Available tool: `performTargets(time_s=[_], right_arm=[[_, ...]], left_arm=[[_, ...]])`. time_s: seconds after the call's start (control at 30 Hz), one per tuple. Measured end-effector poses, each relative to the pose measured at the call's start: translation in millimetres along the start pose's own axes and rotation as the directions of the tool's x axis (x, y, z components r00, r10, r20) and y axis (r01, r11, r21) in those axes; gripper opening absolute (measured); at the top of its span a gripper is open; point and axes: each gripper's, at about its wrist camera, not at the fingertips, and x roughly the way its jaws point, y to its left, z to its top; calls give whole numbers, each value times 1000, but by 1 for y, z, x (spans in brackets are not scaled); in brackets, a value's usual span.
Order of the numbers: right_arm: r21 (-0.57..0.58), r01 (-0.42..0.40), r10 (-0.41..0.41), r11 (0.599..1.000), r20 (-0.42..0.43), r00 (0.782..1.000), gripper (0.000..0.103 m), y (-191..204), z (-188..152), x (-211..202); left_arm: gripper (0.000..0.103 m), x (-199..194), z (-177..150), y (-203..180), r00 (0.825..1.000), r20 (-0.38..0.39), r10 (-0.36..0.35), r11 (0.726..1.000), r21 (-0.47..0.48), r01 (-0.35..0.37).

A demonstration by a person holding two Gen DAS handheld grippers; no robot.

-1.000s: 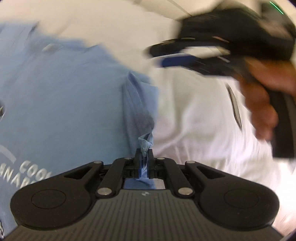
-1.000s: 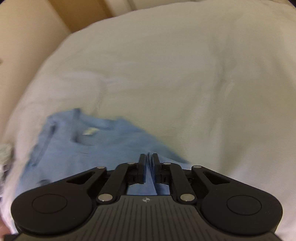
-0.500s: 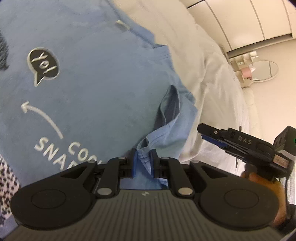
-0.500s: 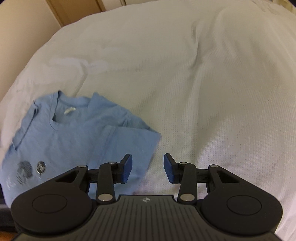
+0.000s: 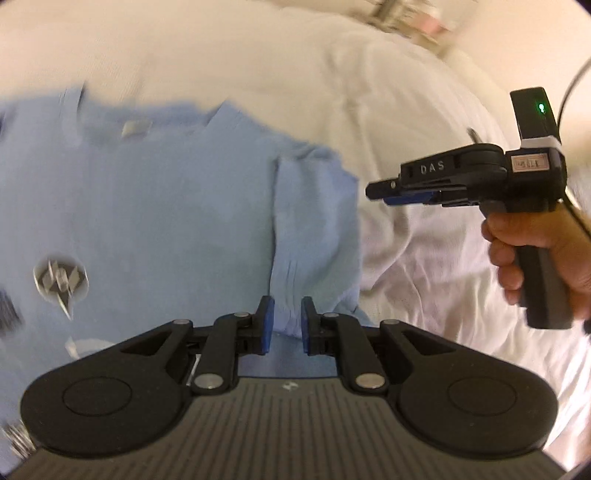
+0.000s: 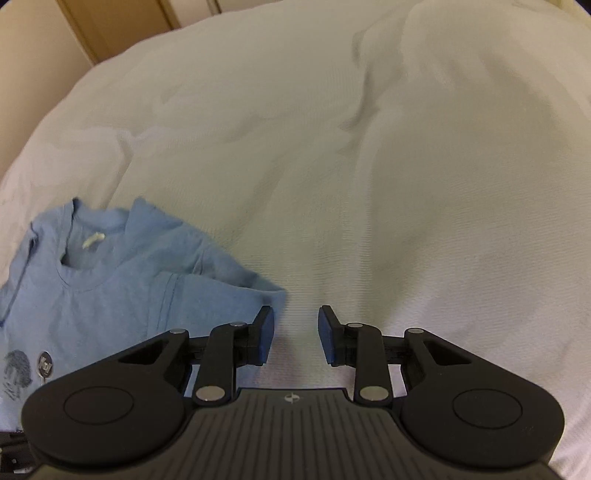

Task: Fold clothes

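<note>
A light blue T-shirt (image 5: 155,221) with a printed front lies on a white bed; its right sleeve (image 5: 314,229) is folded in over the body. My left gripper (image 5: 283,325) is open just above the sleeve's lower edge, with cloth showing between the jaws but not pinched. In the right wrist view the shirt (image 6: 110,295) lies at the lower left. My right gripper (image 6: 295,332) is open and empty over the bedsheet, just right of the folded sleeve; it also shows in the left wrist view (image 5: 384,194), held by a hand.
The white bedsheet (image 6: 369,184) is wrinkled and fills most of both views. A beige wall and wooden door frame (image 6: 110,26) stand beyond the bed's far left. Blurred small items (image 5: 413,14) sit past the bed's top edge.
My left gripper has opened and let go of the sleeve, which now lies folded on the shirt. My right gripper opened half a second ago and has stayed open beside the sleeve.
</note>
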Motion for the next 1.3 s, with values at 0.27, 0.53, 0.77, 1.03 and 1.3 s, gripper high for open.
performTargets(time_s=[0.27, 0.53, 0.77, 1.03, 1.3], right_arm=[[128, -163, 173, 978, -70, 983, 43, 7, -54, -25], [81, -147, 159, 986, -175, 972, 23, 17, -93, -11], [138, -146, 158, 980, -79, 984, 26, 1, -85, -30], [155, -180, 176, 971, 43, 984, 36, -13, -40, -5], [199, -188, 174, 962, 86, 981, 1, -28, -6, 23]], left_arm=[[13, 13, 16, 3, 1000, 13, -15, 991, 131, 13], [13, 42, 39, -7, 997, -29, -74, 961, 267, 79], [13, 35, 16, -38, 989, -83, -119, 913, 382, 142], [21, 49, -27, -60, 983, -142, -117, 910, 381, 163], [23, 53, -27, -53, 978, -129, -166, 943, 268, 195]])
